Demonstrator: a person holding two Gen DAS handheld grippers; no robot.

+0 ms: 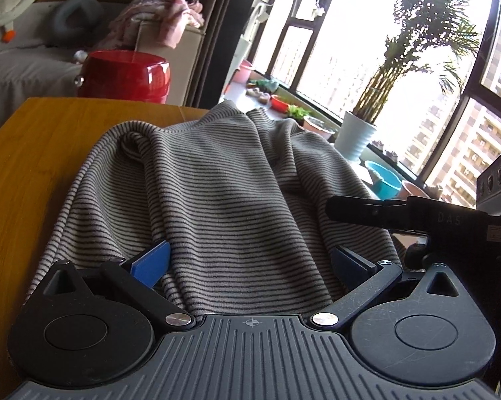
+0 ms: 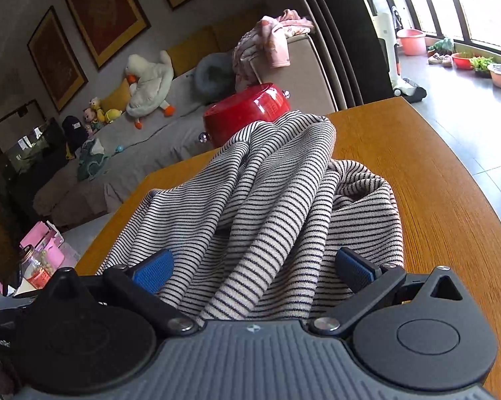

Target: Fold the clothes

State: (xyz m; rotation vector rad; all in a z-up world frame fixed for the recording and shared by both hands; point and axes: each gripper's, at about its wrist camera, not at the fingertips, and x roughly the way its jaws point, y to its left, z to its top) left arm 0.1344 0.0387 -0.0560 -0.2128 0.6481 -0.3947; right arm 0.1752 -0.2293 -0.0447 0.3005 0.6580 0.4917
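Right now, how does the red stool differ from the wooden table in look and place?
The red stool is glossy and rounded; the wooden table is matte, flat, grained. The stool stands beyond the table's far edge and bears nothing visible; the table carries the striped garment. Both are hard furniture near the sofa.

soft ribbed knit cloth, matt, striped: top (image 1: 217, 180). smooth grained wood with a low sheen: table (image 1: 33, 153). glossy red plastic: stool (image 1: 123, 76). matt black plastic with blue textured pads (image 2: 152, 271): gripper (image 2: 253, 270).
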